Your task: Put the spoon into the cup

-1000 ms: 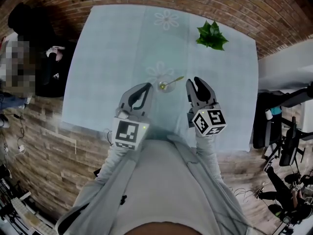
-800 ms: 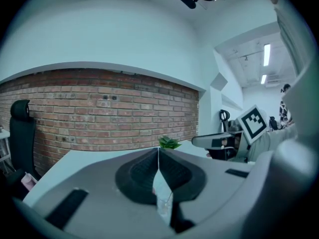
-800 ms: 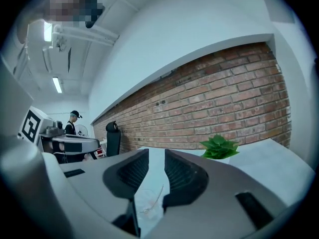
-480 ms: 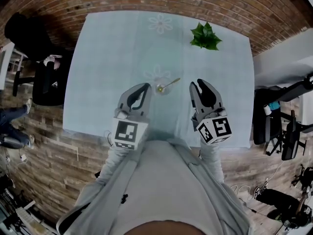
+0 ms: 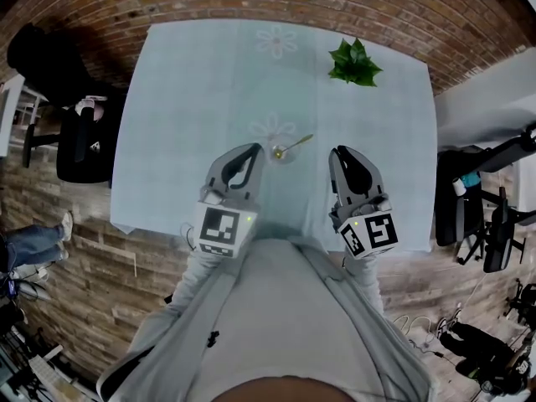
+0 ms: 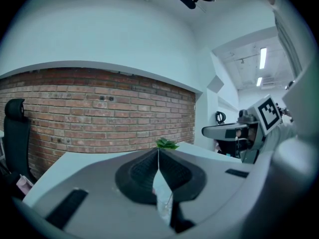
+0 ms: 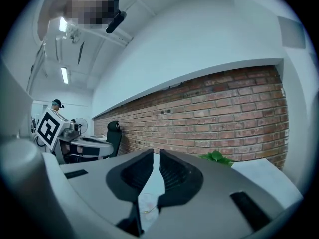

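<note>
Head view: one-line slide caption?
Spoon rests in the glass cup on the pale blue tablecloth; left gripper and right gripper flank it, both empty.

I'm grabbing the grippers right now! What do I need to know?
Left gripper: jaws shut, empty, just left of the cup.
Right gripper: jaws a sliver apart, empty, off to the cup's right.
Spoon: bowl down in the clear cup, handle leaning out to the right, in the middle of the table.
Done: the spoon is in the cup.
Left: probably nothing; just steer both grippers clear of the cup.
</note>
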The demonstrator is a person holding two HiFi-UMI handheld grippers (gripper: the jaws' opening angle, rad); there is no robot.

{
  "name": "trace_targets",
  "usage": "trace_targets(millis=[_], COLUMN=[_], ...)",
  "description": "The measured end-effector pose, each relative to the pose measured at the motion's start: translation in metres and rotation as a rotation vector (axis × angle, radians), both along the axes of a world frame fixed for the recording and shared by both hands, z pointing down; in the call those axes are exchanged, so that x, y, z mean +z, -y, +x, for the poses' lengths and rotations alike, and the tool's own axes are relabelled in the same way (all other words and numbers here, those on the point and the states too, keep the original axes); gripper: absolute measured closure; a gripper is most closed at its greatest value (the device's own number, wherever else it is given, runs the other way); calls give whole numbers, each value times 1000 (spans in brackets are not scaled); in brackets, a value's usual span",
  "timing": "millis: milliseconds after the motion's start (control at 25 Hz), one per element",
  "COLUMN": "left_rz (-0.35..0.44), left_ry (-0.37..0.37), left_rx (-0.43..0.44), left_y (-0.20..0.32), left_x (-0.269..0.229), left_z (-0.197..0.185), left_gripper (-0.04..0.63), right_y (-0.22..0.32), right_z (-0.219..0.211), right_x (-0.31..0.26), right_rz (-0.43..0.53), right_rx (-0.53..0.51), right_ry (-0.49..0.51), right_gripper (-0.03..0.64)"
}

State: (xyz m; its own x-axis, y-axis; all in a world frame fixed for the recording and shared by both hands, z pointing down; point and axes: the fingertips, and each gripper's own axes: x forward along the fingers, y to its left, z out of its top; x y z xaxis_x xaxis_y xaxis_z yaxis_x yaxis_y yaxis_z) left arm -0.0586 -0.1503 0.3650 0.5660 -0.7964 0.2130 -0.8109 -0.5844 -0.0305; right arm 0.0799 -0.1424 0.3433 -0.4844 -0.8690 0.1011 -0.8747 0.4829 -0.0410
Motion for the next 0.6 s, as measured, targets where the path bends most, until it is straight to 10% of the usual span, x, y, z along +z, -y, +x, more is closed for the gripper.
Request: trace_targets(millis=[600], left_rz=[-27], left_ry=[-20], left_rx=[-20], left_y=[2], left_x=[3], left_z=[-1], left_gripper=[575], right_y=[-8], right_z=[-7], right_x=[11], right_rz=[-15], right_rx=[-28], right_ry=[-70], right_gripper=[601])
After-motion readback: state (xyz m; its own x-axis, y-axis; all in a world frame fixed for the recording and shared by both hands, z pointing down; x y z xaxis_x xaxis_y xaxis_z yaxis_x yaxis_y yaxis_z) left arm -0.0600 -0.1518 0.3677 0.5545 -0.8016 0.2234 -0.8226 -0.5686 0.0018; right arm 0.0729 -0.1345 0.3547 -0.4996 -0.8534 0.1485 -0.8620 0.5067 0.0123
